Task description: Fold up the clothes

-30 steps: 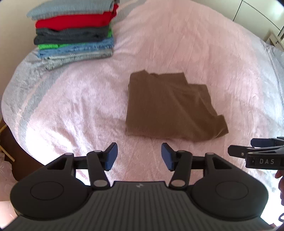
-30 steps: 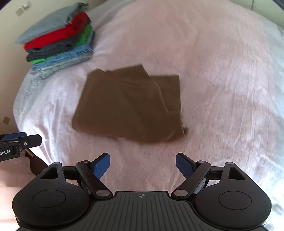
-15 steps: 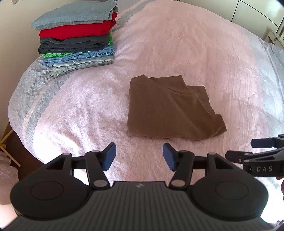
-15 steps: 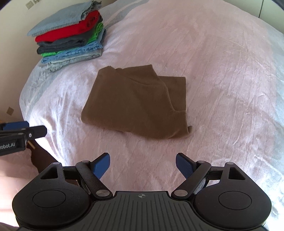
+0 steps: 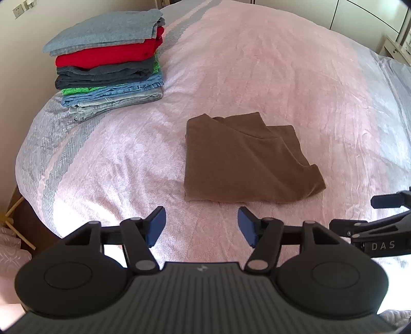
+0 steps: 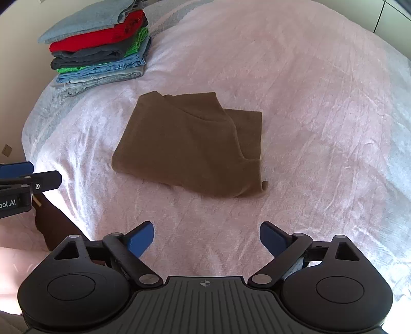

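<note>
A brown garment (image 5: pixel 244 161) (image 6: pixel 190 144) lies folded into a rough square on the pink bedspread (image 5: pixel 257 64) (image 6: pixel 295 102). My left gripper (image 5: pixel 201 226) hovers short of its near edge, jaws opening, nothing between the blue pads. My right gripper (image 6: pixel 205 240) hangs short of the garment's near right corner, jaws opening too, and holds nothing. Each gripper shows at the edge of the other's view: the right gripper (image 5: pixel 385 221) at the right, the left gripper (image 6: pixel 23 179) at the left.
A stack of folded clothes (image 5: pixel 108 64) (image 6: pixel 97 46), grey on top, then red, dark grey, green and denim, stands at the bed's far left corner. The bed's left edge (image 5: pixel 28 179) drops to the floor. White cupboards (image 5: pixel 372 18) stand at the far right.
Both views have pulled back and tilted a little, so the garment and the stack sit lower in the picture. Both pairs of jaws stand slightly wider. The garment has not moved.
</note>
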`<state>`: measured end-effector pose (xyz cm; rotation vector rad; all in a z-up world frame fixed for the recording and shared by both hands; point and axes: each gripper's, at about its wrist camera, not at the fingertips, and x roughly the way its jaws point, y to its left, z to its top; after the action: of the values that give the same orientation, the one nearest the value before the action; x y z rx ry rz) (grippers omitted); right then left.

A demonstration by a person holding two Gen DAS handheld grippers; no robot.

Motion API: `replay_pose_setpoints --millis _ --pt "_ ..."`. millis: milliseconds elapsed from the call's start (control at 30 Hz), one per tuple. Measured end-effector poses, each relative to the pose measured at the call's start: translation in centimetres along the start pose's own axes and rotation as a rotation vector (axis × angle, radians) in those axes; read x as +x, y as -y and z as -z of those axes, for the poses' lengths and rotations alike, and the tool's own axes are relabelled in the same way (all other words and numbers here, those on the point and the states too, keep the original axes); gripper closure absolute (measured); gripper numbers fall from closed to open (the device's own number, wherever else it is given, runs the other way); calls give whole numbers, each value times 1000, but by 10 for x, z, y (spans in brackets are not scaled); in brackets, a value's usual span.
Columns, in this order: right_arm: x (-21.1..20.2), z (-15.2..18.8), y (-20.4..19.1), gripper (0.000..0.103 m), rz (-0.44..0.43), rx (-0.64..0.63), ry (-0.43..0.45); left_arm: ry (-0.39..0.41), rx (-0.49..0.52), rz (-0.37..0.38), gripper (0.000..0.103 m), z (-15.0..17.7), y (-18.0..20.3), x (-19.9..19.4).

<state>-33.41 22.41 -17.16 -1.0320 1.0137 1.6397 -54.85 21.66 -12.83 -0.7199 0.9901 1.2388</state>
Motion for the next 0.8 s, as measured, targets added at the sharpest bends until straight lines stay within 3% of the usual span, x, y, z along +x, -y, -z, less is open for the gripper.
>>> replay_pose_setpoints --millis 567,800 --pt "-7 -1 -9 10 10 -20 6 -26 11 13 42 8 -2 0" --pt "4 -5 -11 10 5 -24 -31 -69 5 30 41 7 -7 13"
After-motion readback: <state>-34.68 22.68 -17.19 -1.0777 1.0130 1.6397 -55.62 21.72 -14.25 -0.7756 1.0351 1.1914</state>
